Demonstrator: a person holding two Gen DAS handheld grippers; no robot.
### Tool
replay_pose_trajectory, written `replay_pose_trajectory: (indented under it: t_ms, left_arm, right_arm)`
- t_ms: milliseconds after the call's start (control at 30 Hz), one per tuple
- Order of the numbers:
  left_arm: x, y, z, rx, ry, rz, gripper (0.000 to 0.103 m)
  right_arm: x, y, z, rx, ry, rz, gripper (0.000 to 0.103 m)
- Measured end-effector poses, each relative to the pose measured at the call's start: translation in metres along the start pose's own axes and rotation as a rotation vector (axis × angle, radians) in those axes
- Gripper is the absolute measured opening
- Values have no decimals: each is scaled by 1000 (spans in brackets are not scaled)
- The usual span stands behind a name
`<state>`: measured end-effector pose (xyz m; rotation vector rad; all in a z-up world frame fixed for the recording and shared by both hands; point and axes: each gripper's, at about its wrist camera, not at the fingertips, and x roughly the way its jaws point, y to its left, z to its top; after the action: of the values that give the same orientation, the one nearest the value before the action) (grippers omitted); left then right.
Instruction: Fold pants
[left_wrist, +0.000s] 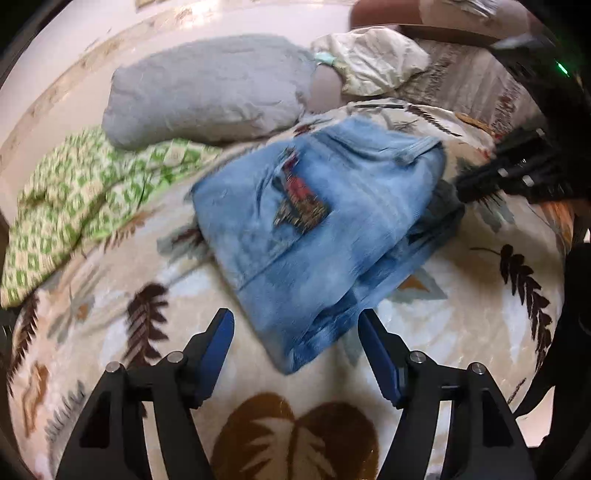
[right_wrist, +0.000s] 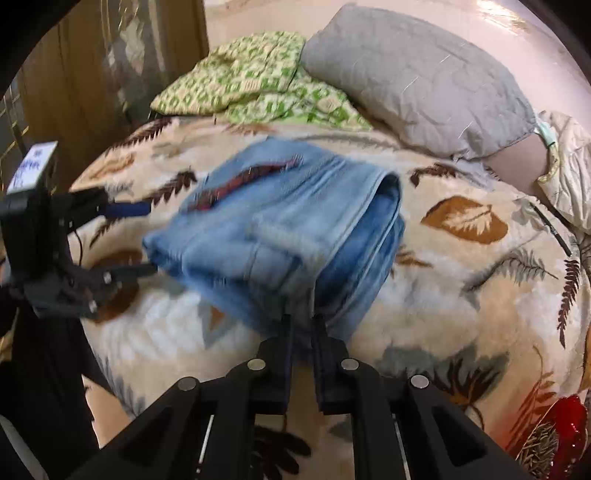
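Note:
Light blue jeans (left_wrist: 317, 229) lie folded in a thick stack on the leaf-patterned blanket (left_wrist: 147, 354), a red and dark patch on top. My left gripper (left_wrist: 295, 325) is open, its blue pads either side of the stack's near corner, holding nothing. It also shows in the right wrist view (right_wrist: 147, 240) at the far left edge of the jeans. My right gripper (right_wrist: 303, 325) is shut on the near edge of the jeans (right_wrist: 288, 229). It appears in the left wrist view (left_wrist: 469, 188) at the stack's right side.
A grey quilted pillow (left_wrist: 207, 92) and a green-patterned cloth (left_wrist: 81, 195) lie beyond the jeans. A cream crumpled pillow (left_wrist: 373, 59) sits at the back right. A wooden wardrobe (right_wrist: 92, 74) stands past the bed's left edge.

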<state>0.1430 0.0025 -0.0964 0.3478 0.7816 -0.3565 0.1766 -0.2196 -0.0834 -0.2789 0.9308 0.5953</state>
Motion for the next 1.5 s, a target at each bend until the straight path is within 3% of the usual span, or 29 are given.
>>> replay_pose_trajectory:
  t_ms: [233,500,567,600,633,700,1067,1100,1133,1167,1200,1233,1267,1333,1500]
  left_arm:
    - [18,17,-5,-150,43,-40,70]
    - [25,16,-3,-168,59,-60,70]
    - [25,16,-2,-171,62,-59,70]
    - [24,16,-2,-172,61,-64,70]
    - [22,16,-1,-175,57,-66,70]
    - [21,16,-1,-178,54,-67,70]
    - [34,18,1,-180,72,-31,71]
    - [36,19,1,-184,69,-34,71]
    - [38,20,1,-190,68,-37,71]
    - [39,21,1,-192,71,-39,71]
    - [39,20,1,-193,71,-42,65]
    - [39,20,1,-190,72,-62,47]
    - [39,18,1,-184,77,-87,45]
    - [37,14,3,-151,76,-65,35]
    - [41,29,-3,-209,107,-118,29]
  right_arm:
    - [11,6,-3,-8,18,5,10]
    - [7,0,-4,26,3,-5,13]
    - [4,-3,-4,41,-10,-12,43]
    - [2,-5,-4,54,-18,-12,84]
    - [-2,-9,-5,83,-45,-9,93]
    - [-12,-14,-6,114,-99,24,93]
    - [9,10,9,-31,-75,33,90]
    - [13,11,10,-40,-70,34,79]
    - [21,13,12,-47,-47,31,60]
    - [27,13,13,-46,-20,21,47]
    - [33,12,14,-47,1,6,33]
    - [38,11,14,-42,11,2,33]
    - [39,10,14,-34,11,5,33]
    - [37,10,12,-32,8,-5,30]
    - [35,4,10,-2,14,-28,28]
